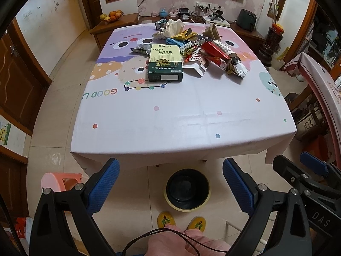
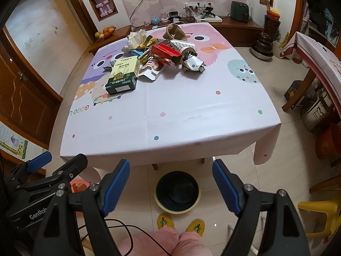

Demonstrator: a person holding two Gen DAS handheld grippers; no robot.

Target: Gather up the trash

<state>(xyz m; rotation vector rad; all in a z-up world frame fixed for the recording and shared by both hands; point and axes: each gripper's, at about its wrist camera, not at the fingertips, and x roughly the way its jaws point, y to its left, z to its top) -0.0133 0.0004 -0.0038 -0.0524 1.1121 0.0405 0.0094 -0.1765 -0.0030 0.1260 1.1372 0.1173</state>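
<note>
A heap of trash lies on the far half of the table (image 1: 170, 115): a green chocolate box (image 1: 165, 63) (image 2: 124, 74), a red carton (image 1: 215, 51) (image 2: 166, 51), crumpled foil wrappers (image 1: 236, 68) (image 2: 192, 64), a white tissue (image 1: 173, 26) (image 2: 136, 38) and a brown paper cup (image 1: 211, 31) (image 2: 174, 31). A black trash bin with a yellow rim (image 1: 187, 188) (image 2: 178, 192) stands on the floor under the table's near edge. My left gripper (image 1: 170, 170) and right gripper (image 2: 170, 170) are both open and empty, held side by side above the bin, well short of the heap.
A pink stool (image 1: 57, 180) stands left of the bin and a yellow stool (image 2: 319, 211) at the right. The person's feet in yellow slippers (image 1: 181, 221) are just behind the bin. A second table (image 2: 315, 49) stands at the right.
</note>
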